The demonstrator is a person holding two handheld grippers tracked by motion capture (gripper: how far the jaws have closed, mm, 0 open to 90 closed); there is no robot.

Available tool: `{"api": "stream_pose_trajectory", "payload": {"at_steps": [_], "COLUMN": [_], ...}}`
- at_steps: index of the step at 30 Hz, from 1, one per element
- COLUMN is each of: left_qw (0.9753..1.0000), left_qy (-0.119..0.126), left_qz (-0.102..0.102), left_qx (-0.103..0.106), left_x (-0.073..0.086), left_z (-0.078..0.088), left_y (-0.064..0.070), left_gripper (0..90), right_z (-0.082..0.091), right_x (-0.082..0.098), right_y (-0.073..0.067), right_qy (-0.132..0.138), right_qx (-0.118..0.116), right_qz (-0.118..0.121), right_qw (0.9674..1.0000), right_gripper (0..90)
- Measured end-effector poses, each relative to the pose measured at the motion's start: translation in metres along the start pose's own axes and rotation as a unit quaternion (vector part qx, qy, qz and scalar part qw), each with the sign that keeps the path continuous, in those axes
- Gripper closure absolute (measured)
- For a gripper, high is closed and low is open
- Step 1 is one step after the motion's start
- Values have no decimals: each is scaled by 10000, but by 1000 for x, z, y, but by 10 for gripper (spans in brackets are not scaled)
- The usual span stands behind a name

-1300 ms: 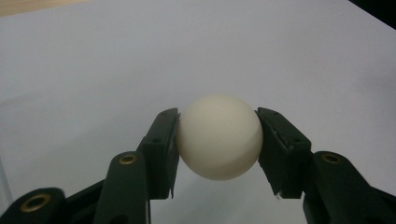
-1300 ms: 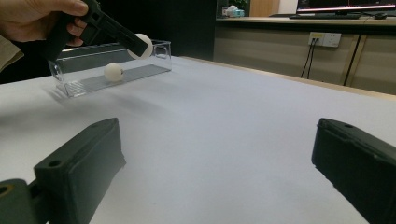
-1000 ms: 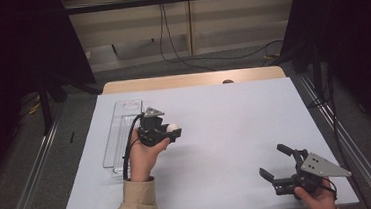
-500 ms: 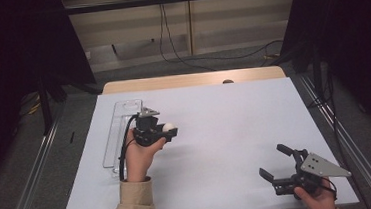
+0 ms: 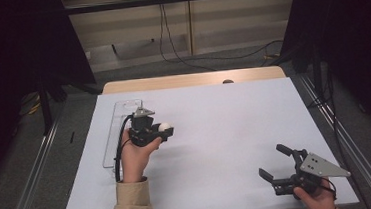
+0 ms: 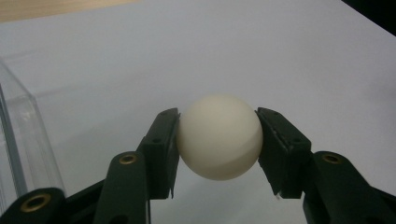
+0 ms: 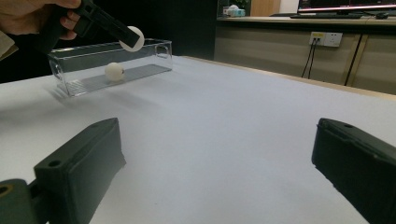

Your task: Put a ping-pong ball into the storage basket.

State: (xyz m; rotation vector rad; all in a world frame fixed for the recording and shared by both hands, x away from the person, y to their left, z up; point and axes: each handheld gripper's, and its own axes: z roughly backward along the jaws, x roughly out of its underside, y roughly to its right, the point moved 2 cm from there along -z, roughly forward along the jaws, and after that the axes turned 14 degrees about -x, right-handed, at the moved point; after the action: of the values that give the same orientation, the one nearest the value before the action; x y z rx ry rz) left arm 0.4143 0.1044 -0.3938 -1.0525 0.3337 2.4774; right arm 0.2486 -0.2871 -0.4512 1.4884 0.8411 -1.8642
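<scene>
A white ball (image 6: pixel 219 140) sits squeezed between the pads of my left gripper (image 6: pixel 217 123), which is shut on it. In the high view that gripper (image 5: pixel 161 132) holds the ball (image 5: pixel 164 127) above the white table, just right of a long clear plastic box (image 5: pixel 112 140). In the right gripper view a second white ball (image 7: pixel 114 71) lies inside the box (image 7: pixel 140 58), and the held ball (image 7: pixel 132 37) hangs above its rim. My right gripper (image 5: pixel 274 164) rests near the table's front right, with its jaws wide apart and nothing between them (image 7: pixel 219 163).
White paper covers the table (image 5: pixel 225 126), with a wooden strip (image 5: pixel 191 79) along its far edge. Metal rails run down both sides. Cables and a wall socket lie beyond the far end.
My left gripper has drifted slightly left toward the clear box with the ball still in it. The right gripper has stayed put.
</scene>
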Motion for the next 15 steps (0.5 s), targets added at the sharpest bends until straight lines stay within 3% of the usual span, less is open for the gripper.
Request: {"api": "stream_pose_trajectory", "payload": {"at_steps": [15], "left_qw": [9999], "left_qy": [50], "left_qz": [48], "left_qx": [-88], "left_x": [1], "left_z": [6], "left_y": [-8], "left_gripper": [510], "right_z": [0], "right_x": [0], "right_y": [0], "right_qy": [9], "right_qx": [-3], "right_qz": [-7], "right_qw": [10000], "right_gripper": [15]}}
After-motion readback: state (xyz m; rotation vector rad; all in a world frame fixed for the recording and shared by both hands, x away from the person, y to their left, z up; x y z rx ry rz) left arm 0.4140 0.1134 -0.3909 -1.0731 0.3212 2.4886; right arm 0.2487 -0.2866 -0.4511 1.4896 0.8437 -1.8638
